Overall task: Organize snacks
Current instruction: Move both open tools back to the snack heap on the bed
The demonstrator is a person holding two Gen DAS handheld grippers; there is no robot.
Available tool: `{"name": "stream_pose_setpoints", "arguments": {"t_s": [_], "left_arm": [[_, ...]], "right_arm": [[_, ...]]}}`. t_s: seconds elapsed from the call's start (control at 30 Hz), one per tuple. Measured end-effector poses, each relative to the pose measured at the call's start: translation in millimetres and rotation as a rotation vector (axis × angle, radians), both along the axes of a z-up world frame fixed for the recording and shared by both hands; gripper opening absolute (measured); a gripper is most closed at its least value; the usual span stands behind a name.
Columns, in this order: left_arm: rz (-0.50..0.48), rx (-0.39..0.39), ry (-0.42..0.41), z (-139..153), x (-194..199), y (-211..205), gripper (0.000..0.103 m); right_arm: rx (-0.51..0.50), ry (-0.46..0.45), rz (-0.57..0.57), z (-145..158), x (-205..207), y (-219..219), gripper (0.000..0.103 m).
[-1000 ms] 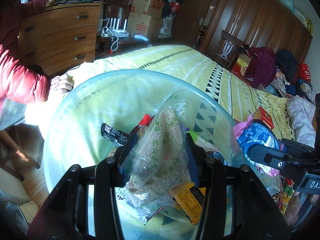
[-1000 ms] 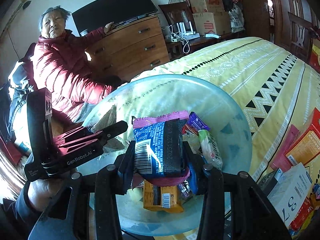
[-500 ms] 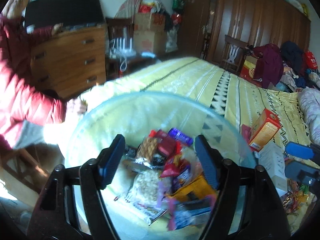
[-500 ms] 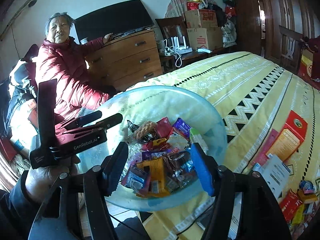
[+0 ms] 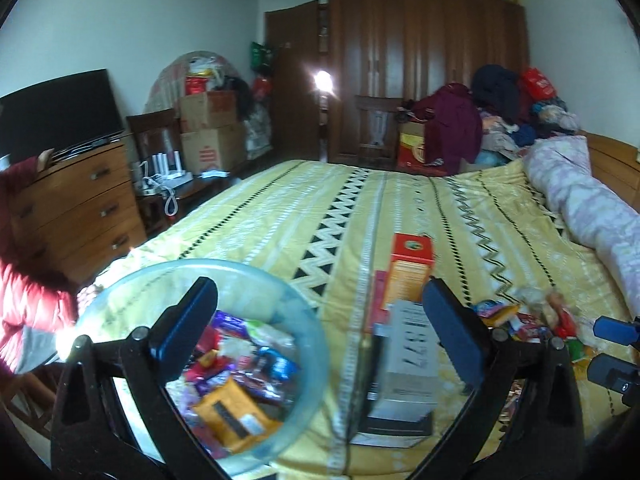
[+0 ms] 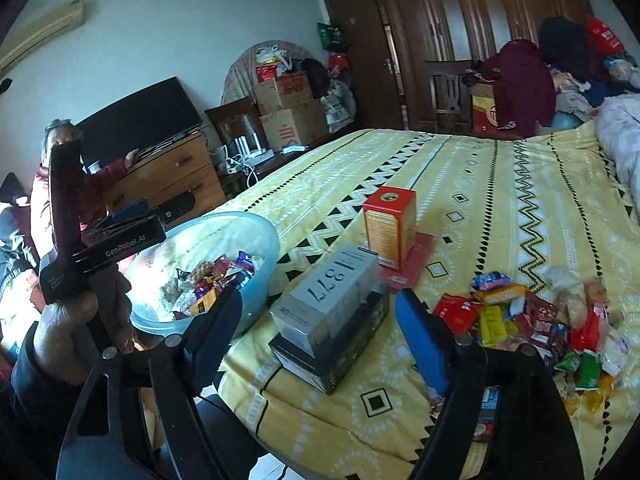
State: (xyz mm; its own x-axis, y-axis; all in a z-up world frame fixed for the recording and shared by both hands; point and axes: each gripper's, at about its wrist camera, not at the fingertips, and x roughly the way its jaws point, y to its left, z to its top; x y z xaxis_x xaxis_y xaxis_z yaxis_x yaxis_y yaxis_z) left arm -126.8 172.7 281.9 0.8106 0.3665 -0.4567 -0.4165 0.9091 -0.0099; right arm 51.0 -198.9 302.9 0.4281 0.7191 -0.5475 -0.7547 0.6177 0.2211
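A translucent blue bowl (image 5: pixel 256 276) (image 6: pixel 262 236) at the bed's near left corner holds several snack packets. More loose snack packets (image 6: pixel 532 316) (image 5: pixel 520 320) lie in a pile on the yellow bedspread to the right. My left gripper (image 5: pixel 318 300) has its jaws opening wide, with nothing held; it hangs over the bowl's right rim and a grey box marked 377 (image 5: pixel 412 356). It also shows in the right wrist view, left gripper (image 6: pixel 160 208), in a hand. My right gripper (image 6: pixel 320 304) is opening too, empty, above the grey box (image 6: pixel 332 292).
An orange carton (image 5: pixel 412 272) (image 6: pixel 390 228) stands behind the grey box, which rests on a dark flat box (image 6: pixel 352 356). A person in a red jacket (image 5: pixel 24 300) sits left of the bowl by a wooden dresser (image 5: pixel 80 208). A rolled quilt (image 5: pixel 580 200) lies far right.
Both grippers let go of their packets, which now lie in the bowl. Both opened wide, rose, and swung right from above the bowl towards the boxes and the snack pile.
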Motion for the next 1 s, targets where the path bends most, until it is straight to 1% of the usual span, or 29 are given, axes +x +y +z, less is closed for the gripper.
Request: {"name": "stream_pose_setpoints", "arguments": {"t_s": [0.1, 0.27, 0.33, 0.43, 0.5, 0.53, 0.57, 0.6, 0.67, 0.7, 0.73, 0.77, 0.83, 0.87, 0.9, 0.93, 0.97, 1.0], "left_arm": [[-0.047, 0.009, 0.011, 0.5, 11.2, -26.2, 0.103], [-0.091, 0.022, 0.045, -1.8, 27.2, -57.1, 0.103], [-0.113, 0.036, 0.063, -4.5, 33.2, -71.3, 0.103], [-0.166, 0.028, 0.083, -9.1, 42.7, -89.5, 0.103], [-0.258, -0.023, 0.104, -15.8, 50.1, -104.6, 0.103], [-0.329, -0.07, 0.116, -21.9, 54.7, -113.4, 0.103], [-0.375, -0.105, 0.125, -27.7, 58.4, -120.9, 0.103], [-0.421, -0.142, 0.141, -36.2, 63.7, -130.2, 0.103], [-0.495, -0.193, 0.178, -53.6, 73.5, -144.9, 0.102], [-0.528, -0.213, 0.203, -63.5, 79.4, -151.8, 0.098], [-0.556, -0.237, 0.239, -75.9, 86.2, -158.3, 0.091], [-0.578, -0.281, 0.29, -92.9, 94.5, -164.1, 0.088], [-0.6, -0.41, 0.366, -124.5, 107.1, -166.4, 0.078], [-0.596, -0.49, 0.415, -143.9, 115.0, -165.7, 0.075], [-0.592, -0.55, 0.459, -161.3, 121.5, -166.3, 0.067], [-0.604, -0.568, 0.471, -169.9, 121.1, -168.8, 0.063], [-0.636, -0.544, 0.484, -179.2, 122.6, -176.5, 0.063], [-0.656, -0.488, 0.504, -185.9, 122.7, -186.1, 0.063]], "right_arm": [[0.012, 0.0, -0.028, 2.4, 0.0, -22.7, 0.082], [0.039, 0.007, -0.063, 3.6, 3.1, -58.4, 0.083], [0.052, 0.016, -0.076, 1.2, 4.4, -71.2, 0.083], [0.07, 0.027, -0.107, -5.3, 6.5, -94.4, 0.083], [0.079, 0.038, -0.135, -12.3, 9.5, -110.6, 0.083], [0.077, 0.044, -0.153, -16.9, 10.7, -119.4, 0.083], [0.072, 0.056, -0.178, -23.9, 11.5, -130.7, 0.083], [0.069, 0.069, -0.2, -29.5, 11.7, -139.6, 0.083], [0.066, 0.112, -0.249, -47.2, 11.8, -162.1, 0.083], [0.061, 0.13, -0.267, -55.7, 12.2, -169.8, 0.083], [0.055, 0.152, -0.285, -64.7, 12.0, -178.3, 0.083], [0.05, 0.181, -0.3, -74.9, 12.0, -187.1, 0.083], [0.037, 0.219, -0.318, -89.2, 11.9, -199.0, 0.083], [0.029, 0.234, -0.326, -96.3, 12.2, -204.1, 0.083], [0.022, 0.249, -0.332, -102.9, 12.1, -209.4, 0.083], [0.018, 0.263, -0.34, -108.3, 12.9, -213.5, 0.083], [0.016, 0.279, -0.348, -114.0, 14.1, -218.2, 0.083], [0.016, 0.289, -0.354, -117.7, 16.3, -221.0, 0.083]]}}
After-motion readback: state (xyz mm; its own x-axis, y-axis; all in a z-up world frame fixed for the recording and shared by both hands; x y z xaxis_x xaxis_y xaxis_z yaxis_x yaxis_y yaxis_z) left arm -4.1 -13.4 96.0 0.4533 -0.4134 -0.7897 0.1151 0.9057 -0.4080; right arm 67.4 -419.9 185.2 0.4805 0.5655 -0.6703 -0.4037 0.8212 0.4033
